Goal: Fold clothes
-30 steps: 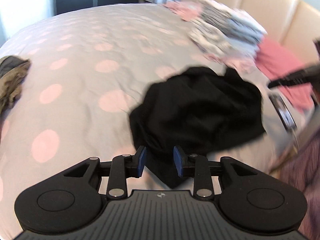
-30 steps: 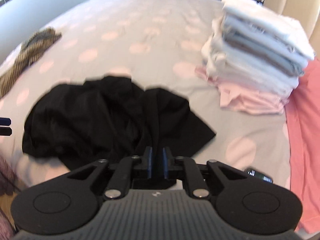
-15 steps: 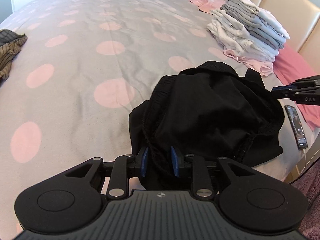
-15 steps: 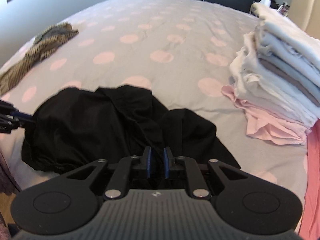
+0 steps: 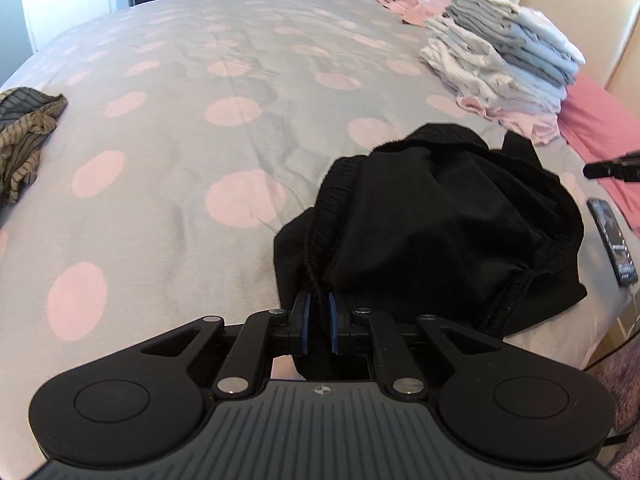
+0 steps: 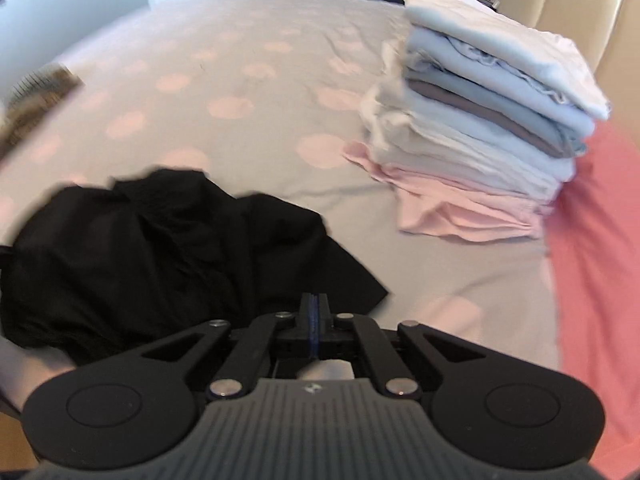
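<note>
Two grippers closing: left gripper [image 5: 319, 312] pinches crumpled black fabric garment [image 5: 440, 224] hem; right gripper [image 6: 315, 316] nearly shut, apparently empty. Spreading flat follows.

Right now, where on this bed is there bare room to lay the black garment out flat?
The dotted cover lies bare between the striped garment and the black garment. It is crowded toward the folded stack, pink sheet and phone.

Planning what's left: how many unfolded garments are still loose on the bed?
2: the black garment at the near edge, and a striped garment at the far left. Others may be out of view.
</note>
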Motion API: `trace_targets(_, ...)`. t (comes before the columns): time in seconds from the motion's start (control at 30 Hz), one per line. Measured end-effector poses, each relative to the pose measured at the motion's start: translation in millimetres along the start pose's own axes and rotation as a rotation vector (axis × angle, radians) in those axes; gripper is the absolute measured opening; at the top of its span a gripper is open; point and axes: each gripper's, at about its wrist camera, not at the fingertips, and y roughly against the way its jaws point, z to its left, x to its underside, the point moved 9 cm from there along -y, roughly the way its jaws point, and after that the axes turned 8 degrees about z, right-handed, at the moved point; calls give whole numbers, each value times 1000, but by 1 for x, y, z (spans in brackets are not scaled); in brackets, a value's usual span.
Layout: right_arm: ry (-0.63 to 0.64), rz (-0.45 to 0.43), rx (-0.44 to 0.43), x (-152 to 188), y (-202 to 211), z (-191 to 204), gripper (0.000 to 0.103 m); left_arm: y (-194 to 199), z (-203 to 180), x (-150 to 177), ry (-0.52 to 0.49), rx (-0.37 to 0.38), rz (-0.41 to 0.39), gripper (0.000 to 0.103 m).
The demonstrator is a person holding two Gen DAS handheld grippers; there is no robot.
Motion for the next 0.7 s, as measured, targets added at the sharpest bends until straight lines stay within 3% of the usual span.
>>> trace_targets(0.03, 10, -8, -33, -1, 1, 6, 9, 0, 0, -1, 6, 7, -3, 8)
trace_targets(0.07, 20, -16, -67, -2, 2, 12, 18, 1, 0, -2, 11, 13, -6, 8)
trace_targets(0.13, 71, -18, -71, -5, 0, 25, 25, 1, -1, -6, 7, 20, -19, 9)
trace_targets(0.2, 117, -17, -64, -9, -3, 36, 25, 1, -1, -7, 18, 20, -26, 19)
trace_targets(0.27, 123, -13, -76, -11, -6, 42, 25, -1, 4, -8, 55, 18, -21, 21)
trace_targets(0.5, 124, -7, -79, -16, -15, 44, 25, -14, 16, -10, 183, 41, -2, 21)
trace_targets(0.7, 127, -5, -73, -17, -18, 44, 25, -7, 26, -15, 238, 55, -37, 15)
